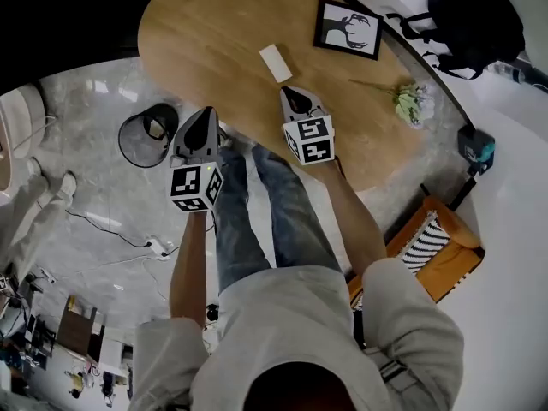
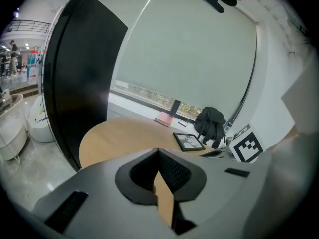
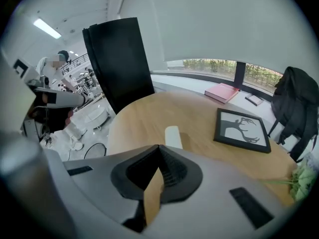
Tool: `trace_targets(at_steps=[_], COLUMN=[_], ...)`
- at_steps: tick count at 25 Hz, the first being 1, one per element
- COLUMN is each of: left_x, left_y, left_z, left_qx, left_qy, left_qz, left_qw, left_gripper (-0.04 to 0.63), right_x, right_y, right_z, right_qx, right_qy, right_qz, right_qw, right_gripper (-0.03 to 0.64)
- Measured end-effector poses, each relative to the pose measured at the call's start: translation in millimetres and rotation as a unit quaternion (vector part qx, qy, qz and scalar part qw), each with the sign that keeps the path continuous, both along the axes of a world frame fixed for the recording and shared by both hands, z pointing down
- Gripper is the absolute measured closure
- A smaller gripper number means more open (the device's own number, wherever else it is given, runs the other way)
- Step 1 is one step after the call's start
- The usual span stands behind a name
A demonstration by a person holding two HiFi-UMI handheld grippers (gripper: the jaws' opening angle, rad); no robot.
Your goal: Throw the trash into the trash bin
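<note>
Two empty closed grippers, left gripper (image 1: pixel 204 114) beside trash bin (image 1: pixel 147 135), right gripper (image 1: pixel 294 94) over table (image 1: pixel 205 24) near white trash (image 1: pixel 276 62)

Right gripper (image 3: pixel 158 149): jaws together, nothing between. Just beyond tips, on wooden table (image 3: pixel 149 118): white flat piece (image 3: pixel 173 136), possibly paper trash. Right: framed deer picture (image 3: pixel 242 129). Farther back: pink book (image 3: pixel 222 92), black backpack (image 3: pixel 296 103).
</note>
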State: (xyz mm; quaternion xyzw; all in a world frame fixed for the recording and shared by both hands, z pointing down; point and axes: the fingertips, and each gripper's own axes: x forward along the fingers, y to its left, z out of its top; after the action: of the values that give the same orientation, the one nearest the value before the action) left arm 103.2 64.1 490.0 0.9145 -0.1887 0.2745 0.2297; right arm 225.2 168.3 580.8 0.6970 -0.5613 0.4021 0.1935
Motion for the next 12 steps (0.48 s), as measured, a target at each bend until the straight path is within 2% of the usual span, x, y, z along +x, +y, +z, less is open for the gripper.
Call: trace_targets(at_steps=[6,12], left_x=[31.6,43.5], left_y=[12.6,13.0], left_z=[4.3,5.1], left_qx=[-0.004,-0.006], left_qy=[0.0,-0.001], left_qz=[0.032,0.039], left_qw=[0.9995,0.9992], left_gripper=[0.577,0.577], right_x=[20.9,20.1], right_y=[25.3,26.2], right_z=[6.1,17.2], right_qx=[-0.006,-0.014], right_qy=[-0.004,-0.022], right_qz=[0.036,0.024], right_qw=[0.999,0.999], right_gripper=[0.588,0.58])
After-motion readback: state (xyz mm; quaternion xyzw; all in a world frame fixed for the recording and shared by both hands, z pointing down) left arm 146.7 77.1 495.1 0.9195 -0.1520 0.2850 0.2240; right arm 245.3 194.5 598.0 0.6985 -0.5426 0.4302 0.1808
